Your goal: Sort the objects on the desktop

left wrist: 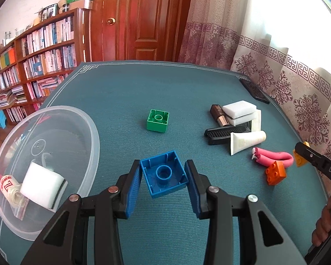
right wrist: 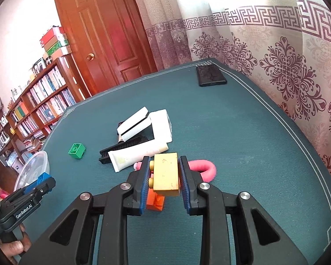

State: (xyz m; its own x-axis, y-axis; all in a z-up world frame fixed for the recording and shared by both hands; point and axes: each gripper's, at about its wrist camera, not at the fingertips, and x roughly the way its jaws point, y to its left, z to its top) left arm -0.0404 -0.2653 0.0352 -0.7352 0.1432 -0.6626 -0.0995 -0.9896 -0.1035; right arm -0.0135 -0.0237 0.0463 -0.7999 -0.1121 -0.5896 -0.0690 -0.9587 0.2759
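My left gripper is shut on a blue brick that is turned hollow side up, just right of the clear plastic bowl. My right gripper is shut on a yellow brick, held above an orange brick and a pink foam curler. A green brick lies hollow side up on the teal mat, further out. In the bowl lie a white sponge and a rolled packet.
A pile at the right holds white sponges, a brown lipstick, a black comb and a white tube. A black flat case lies at the far corner by the curtain. Bookshelves and a door stand beyond the table.
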